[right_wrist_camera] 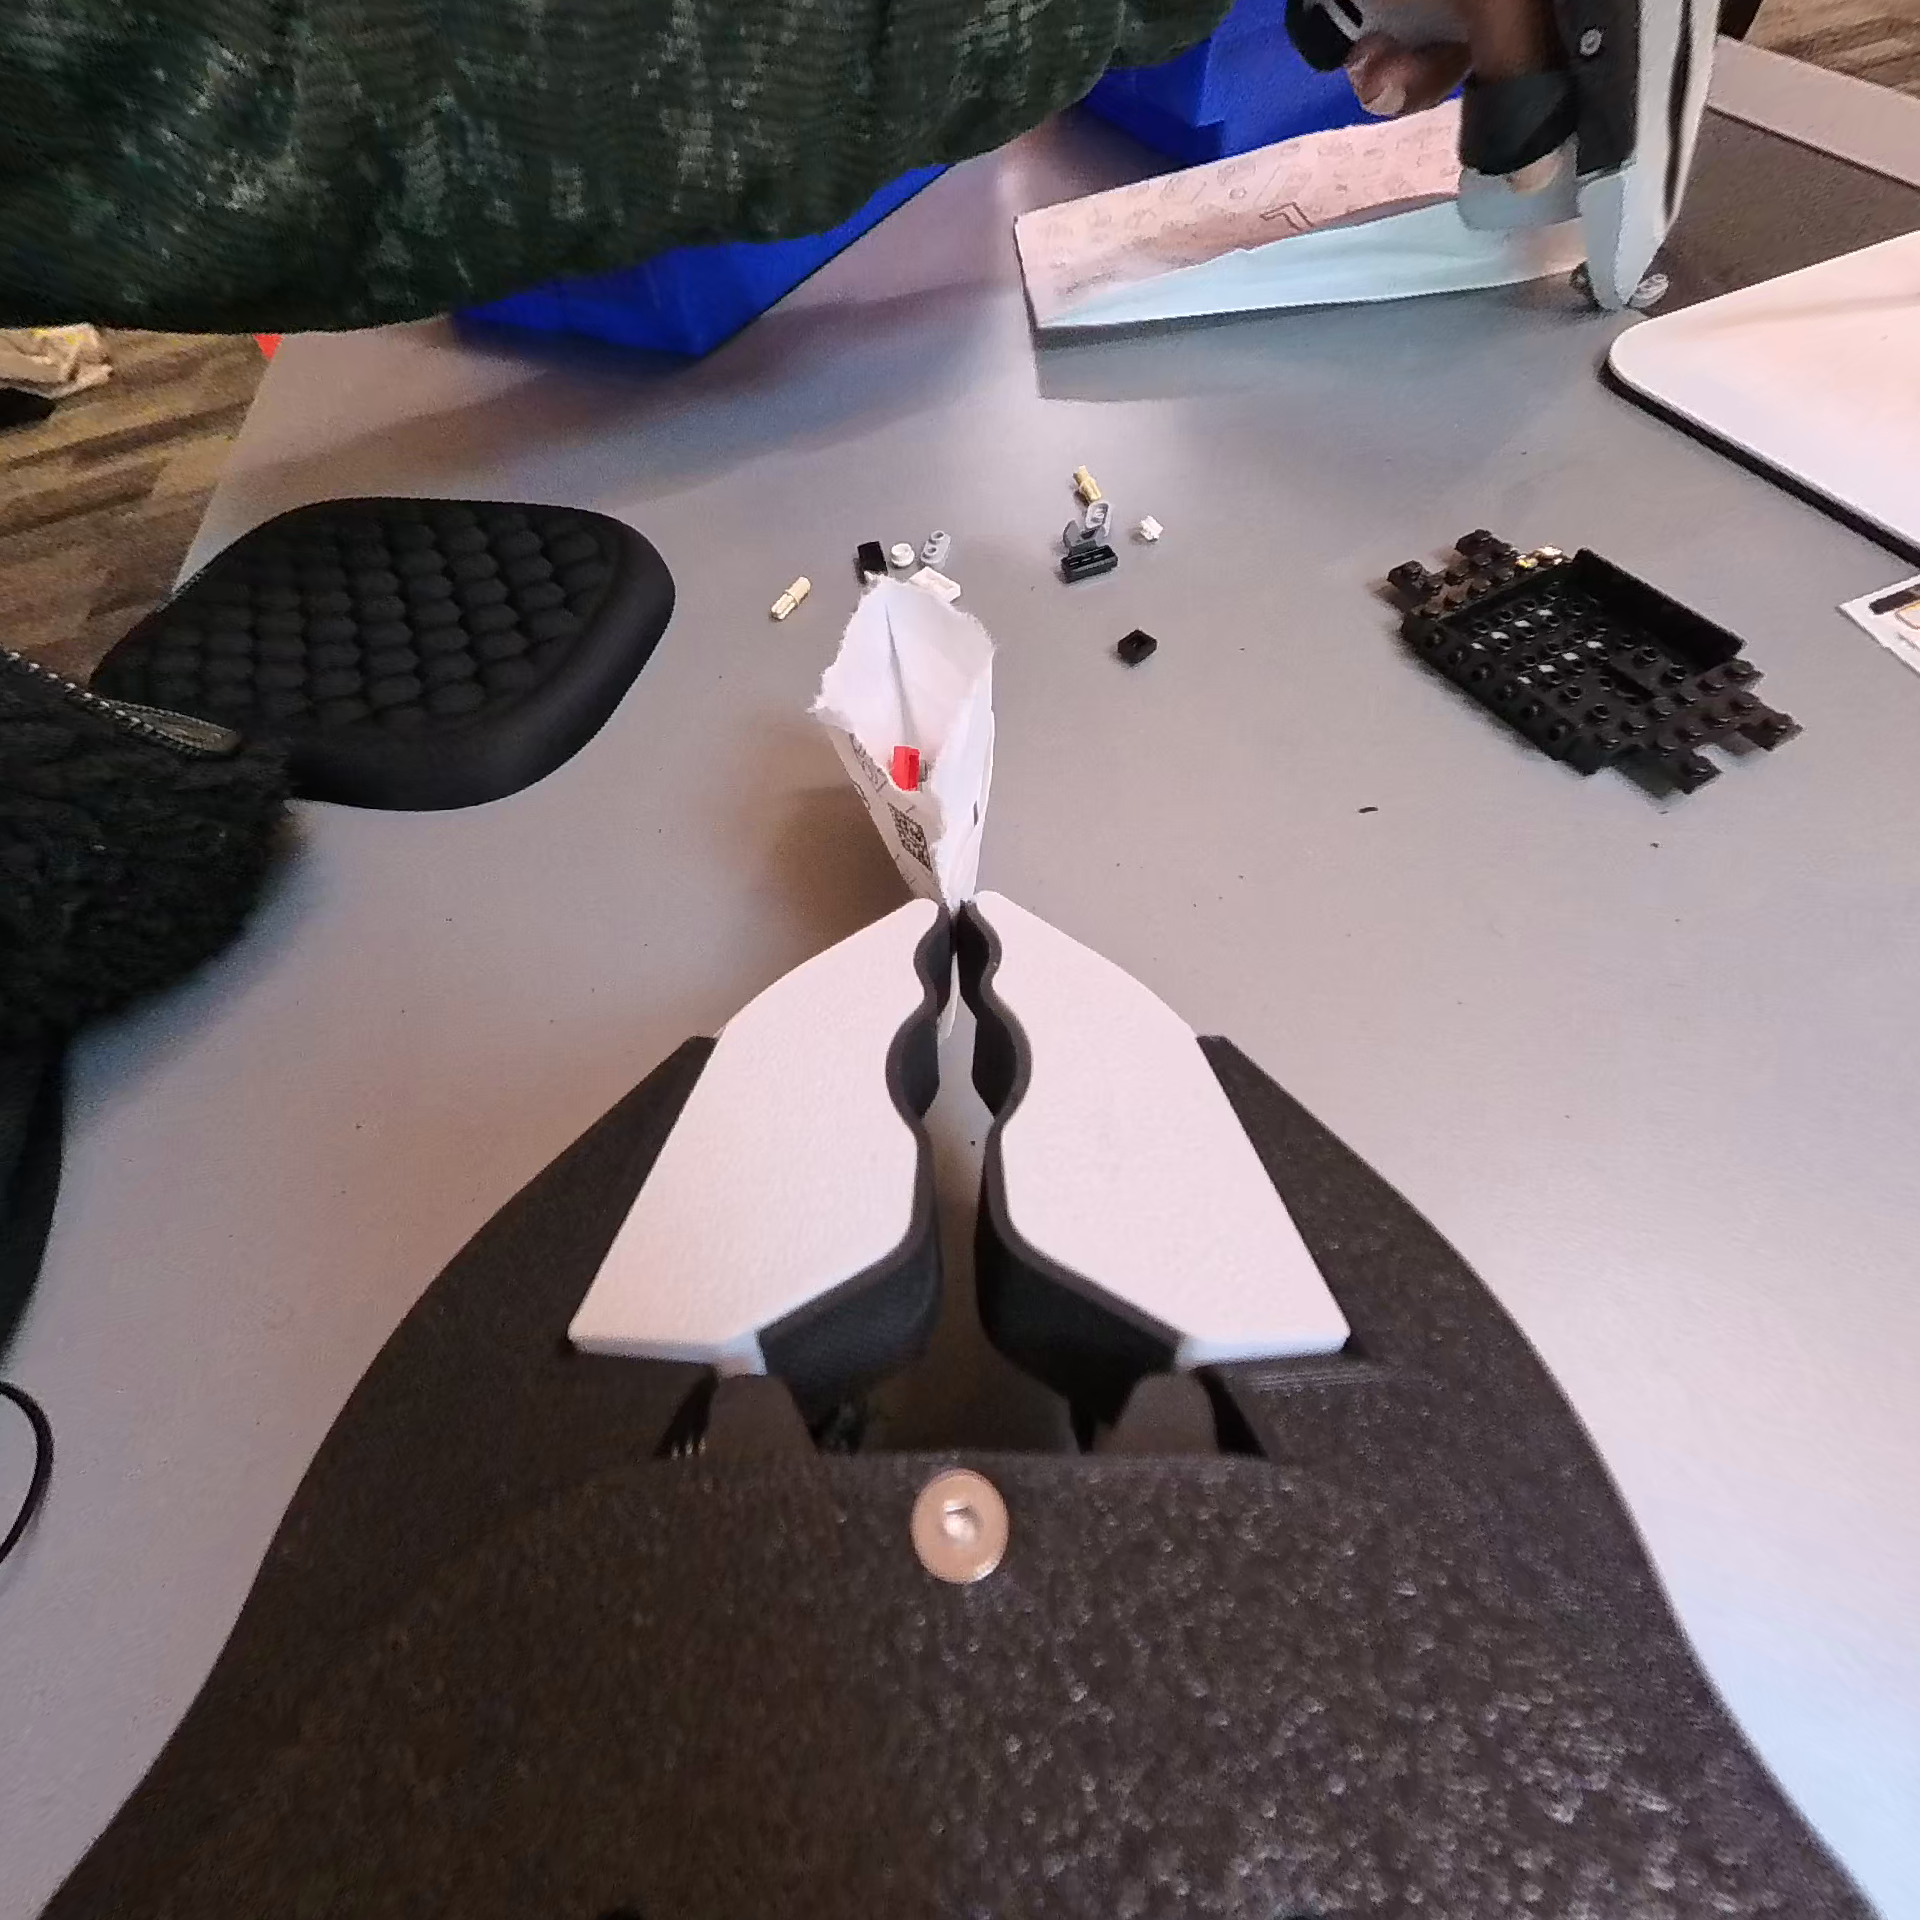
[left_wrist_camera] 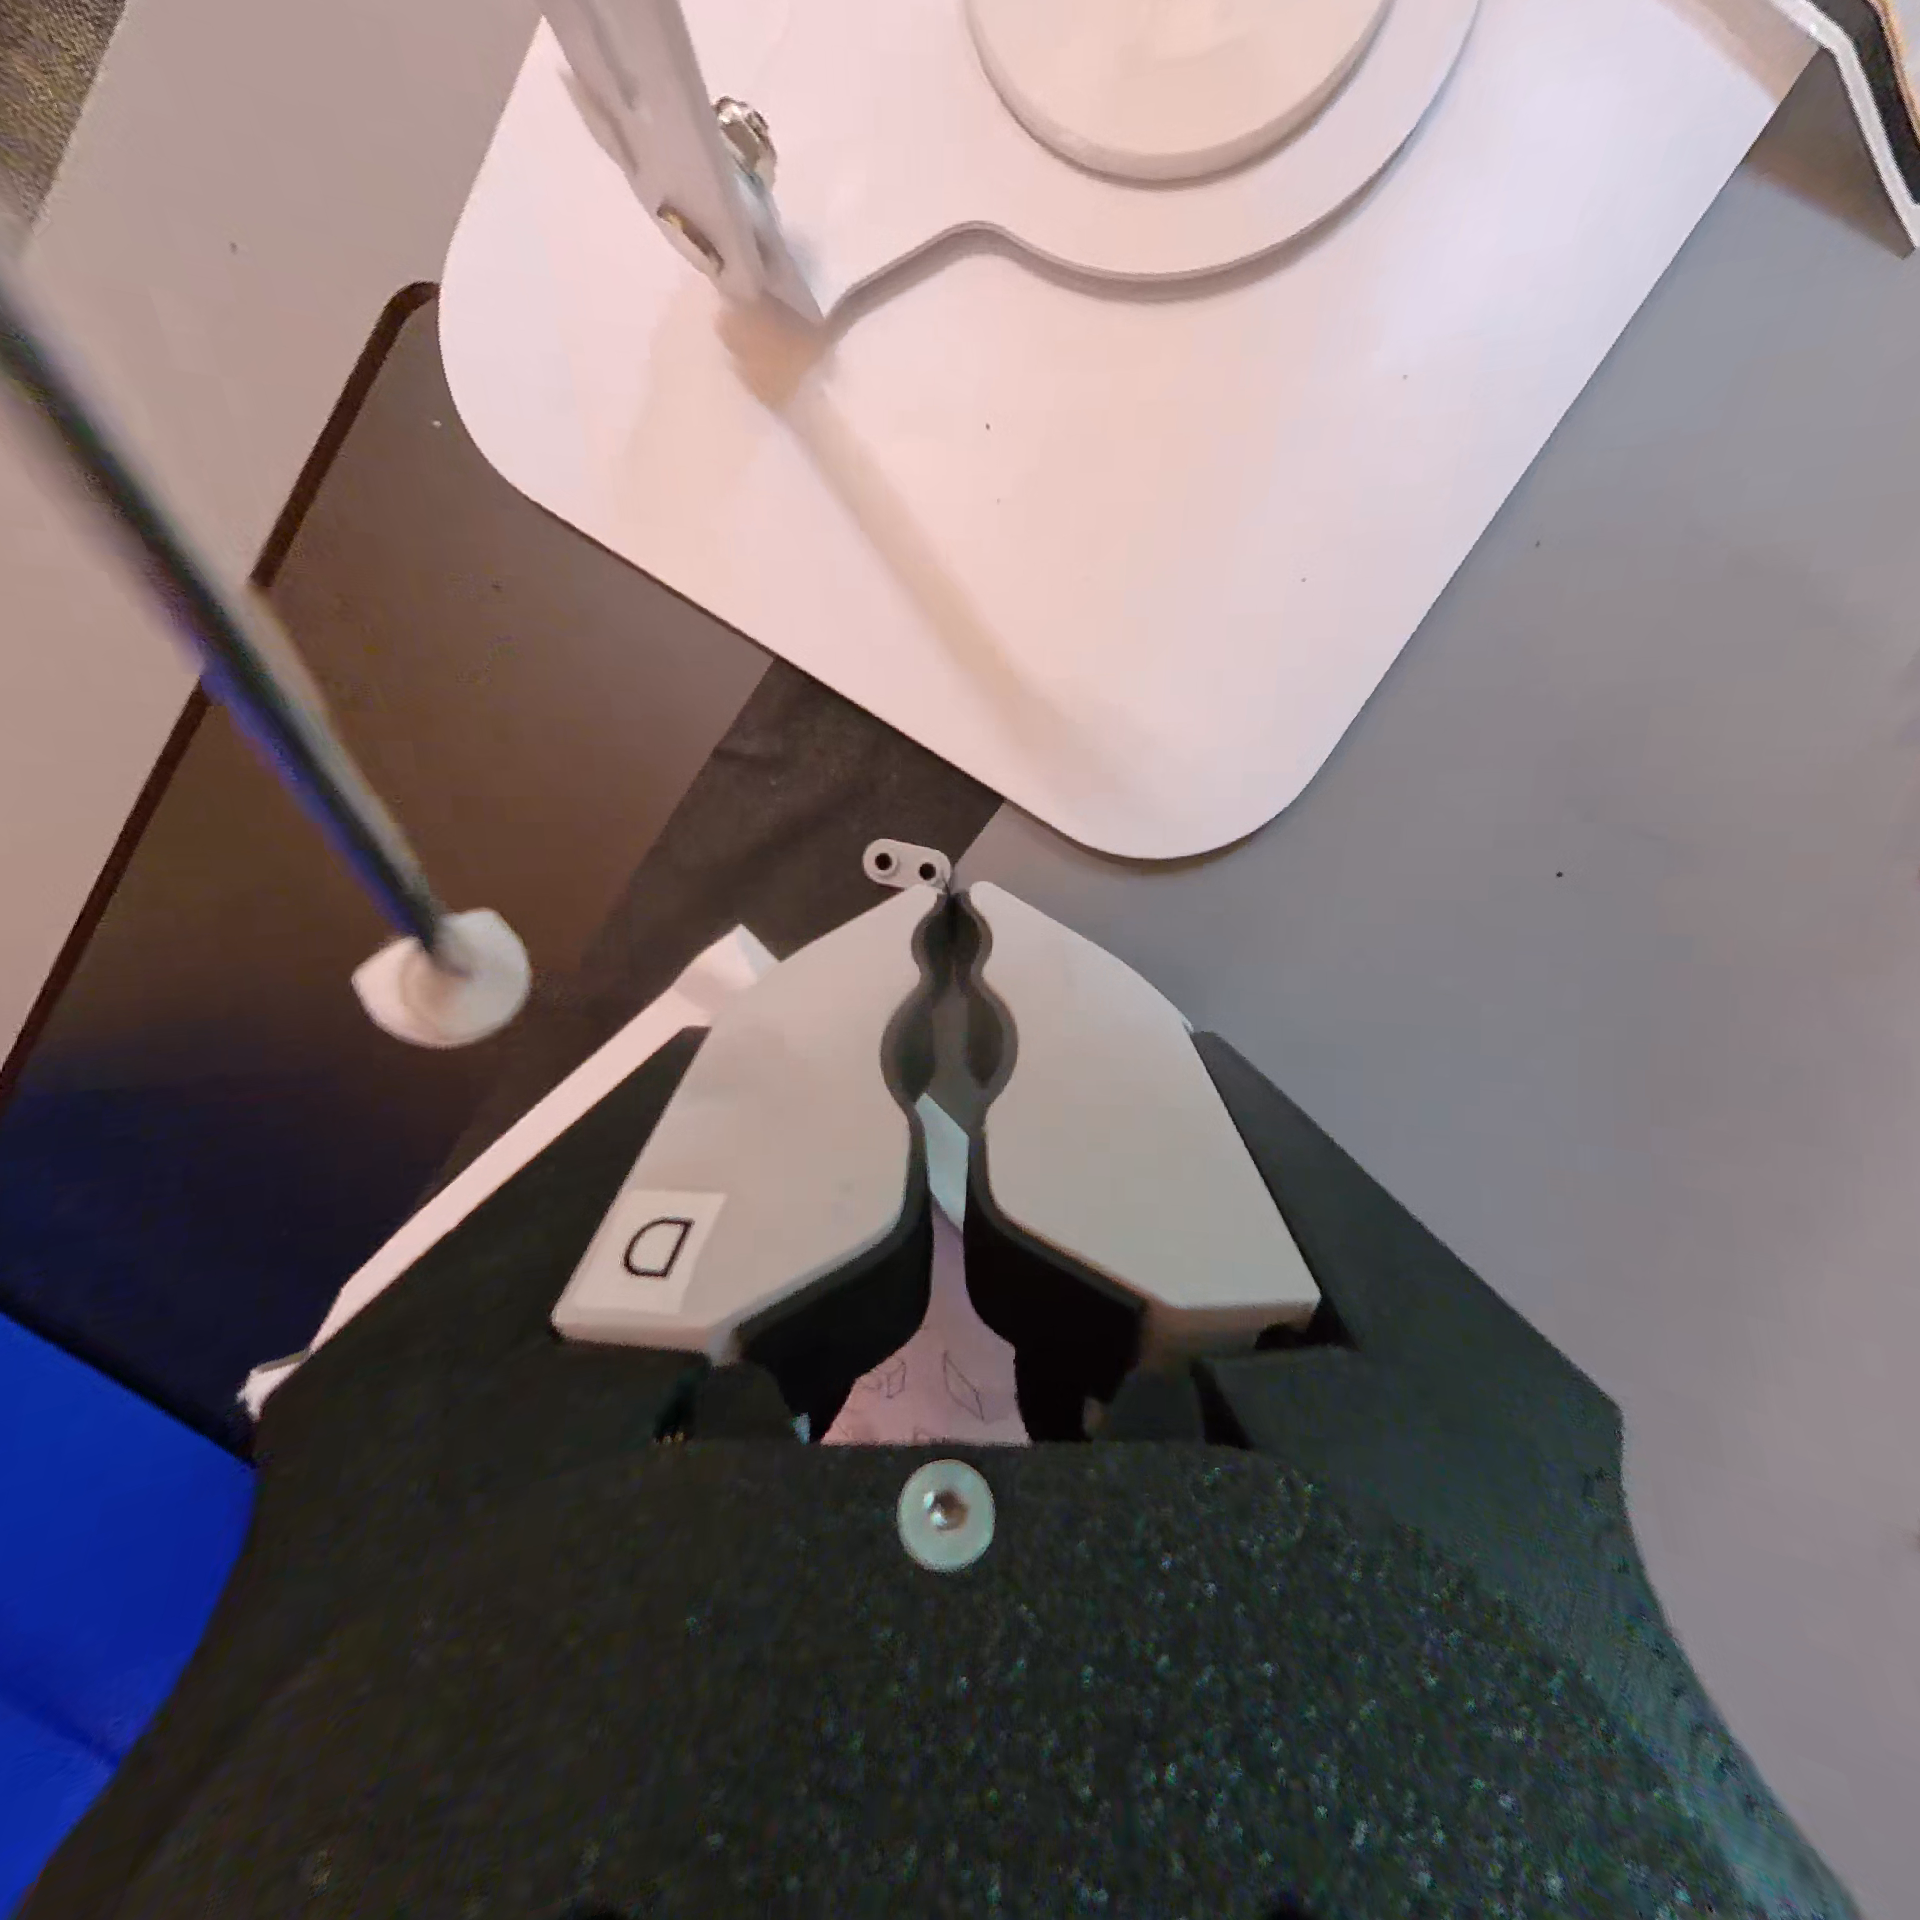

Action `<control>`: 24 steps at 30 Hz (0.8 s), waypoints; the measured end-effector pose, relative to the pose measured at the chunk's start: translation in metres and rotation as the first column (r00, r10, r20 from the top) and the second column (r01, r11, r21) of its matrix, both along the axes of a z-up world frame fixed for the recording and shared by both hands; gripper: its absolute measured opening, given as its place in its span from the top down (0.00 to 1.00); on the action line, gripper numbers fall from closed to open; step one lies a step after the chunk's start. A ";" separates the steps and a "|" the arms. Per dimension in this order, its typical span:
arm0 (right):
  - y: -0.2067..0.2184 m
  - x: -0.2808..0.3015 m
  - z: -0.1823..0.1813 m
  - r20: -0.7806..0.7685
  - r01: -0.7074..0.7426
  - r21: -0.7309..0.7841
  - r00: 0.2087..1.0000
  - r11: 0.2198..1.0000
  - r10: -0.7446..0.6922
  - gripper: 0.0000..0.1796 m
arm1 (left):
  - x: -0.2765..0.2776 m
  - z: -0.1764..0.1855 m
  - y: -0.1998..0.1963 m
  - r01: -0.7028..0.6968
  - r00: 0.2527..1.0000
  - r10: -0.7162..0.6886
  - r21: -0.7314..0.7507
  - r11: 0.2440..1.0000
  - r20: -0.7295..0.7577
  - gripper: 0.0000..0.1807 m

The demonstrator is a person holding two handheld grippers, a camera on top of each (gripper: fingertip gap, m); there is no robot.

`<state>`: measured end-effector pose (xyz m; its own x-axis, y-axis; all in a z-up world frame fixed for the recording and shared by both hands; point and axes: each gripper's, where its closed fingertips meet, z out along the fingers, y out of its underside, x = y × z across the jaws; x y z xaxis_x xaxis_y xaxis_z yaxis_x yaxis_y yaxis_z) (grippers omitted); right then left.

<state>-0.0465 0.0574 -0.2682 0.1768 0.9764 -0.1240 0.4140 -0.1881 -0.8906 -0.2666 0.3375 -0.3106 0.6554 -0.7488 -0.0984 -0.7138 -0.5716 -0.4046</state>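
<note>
My right gripper [right_wrist_camera: 956,909] is shut on the bottom of a torn white paper bag [right_wrist_camera: 925,717]. The bag stands open above the grey table [right_wrist_camera: 1351,987], with a small red brick [right_wrist_camera: 907,769] inside. Small loose brick pieces [right_wrist_camera: 1086,540] lie just beyond the bag. My left gripper [left_wrist_camera: 948,902] is shut, its tips touching the edge of a small grey two-hole plate [left_wrist_camera: 906,862]. I cannot tell whether it pinches the plate. A printed booklet [right_wrist_camera: 1247,239] lies under this gripper, which also shows in the right wrist view [right_wrist_camera: 1600,208].
A white rounded base with a stand [left_wrist_camera: 987,520] lies just ahead of the left gripper, on a dark mat [left_wrist_camera: 416,675]. A metal rod on a white foot [left_wrist_camera: 442,987] stands to the left. A black brick frame [right_wrist_camera: 1579,665], black padded cushion [right_wrist_camera: 405,644], blue box [right_wrist_camera: 727,281] and green sleeve [right_wrist_camera: 520,135] surround the right gripper.
</note>
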 end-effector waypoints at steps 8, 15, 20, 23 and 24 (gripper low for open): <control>0.001 0.000 0.000 0.004 0.004 0.005 1.000 1.000 -0.004 1.00 | 0.014 0.021 -0.015 0.044 0.995 -0.050 0.074 0.996 0.081 1.00; 0.006 0.001 0.000 0.009 0.038 0.020 0.999 0.999 -0.038 1.00 | 0.103 0.086 -0.103 0.228 0.829 -0.244 0.096 0.969 0.503 1.00; 0.012 0.004 0.003 0.000 0.083 0.027 0.997 0.996 -0.083 1.00 | 0.189 0.103 -0.203 0.545 0.645 -0.531 0.156 0.824 0.550 1.00; 0.016 0.006 0.007 -0.021 0.109 0.025 0.994 0.994 -0.108 1.00 | 0.213 0.094 -0.235 0.629 0.616 -0.605 0.148 0.763 0.505 1.00; 0.017 0.007 0.009 -0.029 0.118 0.028 0.993 0.993 -0.118 1.00 | 0.216 0.089 -0.240 0.644 0.621 -0.619 0.137 0.753 0.481 1.00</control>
<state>-0.0398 0.0745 -0.2591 0.2879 0.9522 -0.1016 0.3659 -0.2074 -0.9072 -0.0501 0.0980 -0.2217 -0.0316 -0.9913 0.1274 -0.6303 -0.0792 -0.7723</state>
